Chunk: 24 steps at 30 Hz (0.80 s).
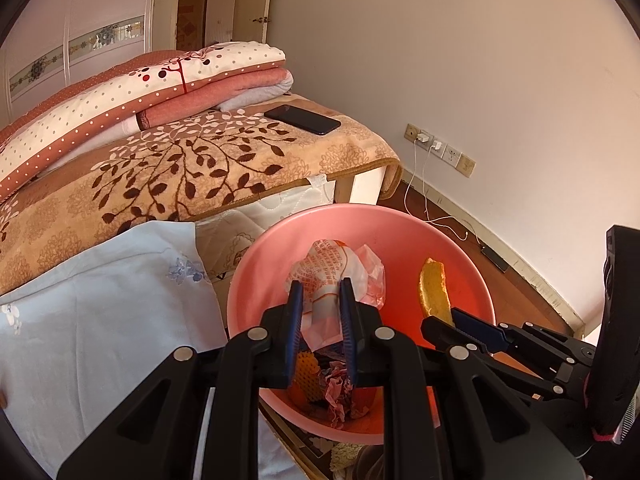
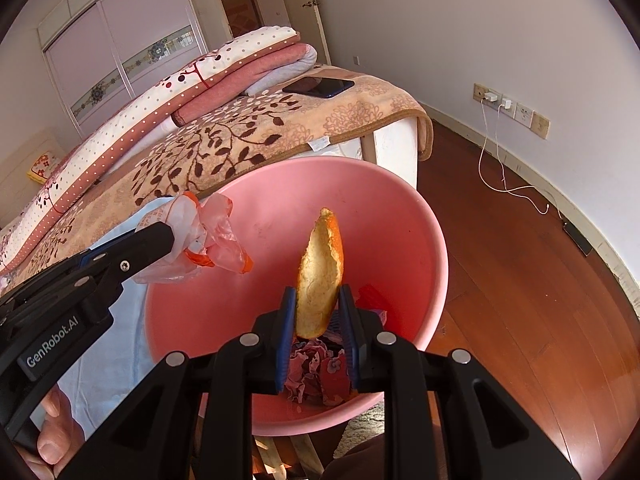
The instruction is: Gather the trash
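Two tongs are hovering over pink basin [image 1: 256,280]: left tongs [image 1: 320,300] are pinching crumpled wrapper [image 1: 340,268]; right tongs [image 2: 316,304] are clamping orange peel [image 2: 320,264]. More trash [image 2: 316,376] is lying below both.

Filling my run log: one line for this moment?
left hand-held gripper: shut on wrapper | right hand-held gripper: shut on peel | both over pink basin
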Motion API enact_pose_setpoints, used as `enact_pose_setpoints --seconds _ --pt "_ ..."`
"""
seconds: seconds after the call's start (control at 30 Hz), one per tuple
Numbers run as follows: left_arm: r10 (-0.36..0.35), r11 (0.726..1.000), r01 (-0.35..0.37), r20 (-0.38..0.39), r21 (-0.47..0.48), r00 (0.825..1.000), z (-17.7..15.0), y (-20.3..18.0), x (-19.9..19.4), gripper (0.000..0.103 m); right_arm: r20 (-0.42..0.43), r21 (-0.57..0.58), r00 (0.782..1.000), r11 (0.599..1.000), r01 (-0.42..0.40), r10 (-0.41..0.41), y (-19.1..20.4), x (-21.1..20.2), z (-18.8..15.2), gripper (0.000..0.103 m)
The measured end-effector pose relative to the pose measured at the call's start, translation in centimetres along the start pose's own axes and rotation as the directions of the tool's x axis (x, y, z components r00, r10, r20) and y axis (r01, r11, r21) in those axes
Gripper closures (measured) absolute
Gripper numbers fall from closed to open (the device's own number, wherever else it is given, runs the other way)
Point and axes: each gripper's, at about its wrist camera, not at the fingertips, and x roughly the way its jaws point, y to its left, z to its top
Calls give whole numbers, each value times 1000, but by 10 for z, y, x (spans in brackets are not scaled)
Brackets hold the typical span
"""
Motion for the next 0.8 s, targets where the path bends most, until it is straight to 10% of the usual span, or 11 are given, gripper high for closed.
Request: enact_pose_setpoints --seconds 0.8 --pt "-24 998 24 -3 -53 1000 5 4 -3 66 3 -2 1000 1000 8 -8 -4 -2 0 81"
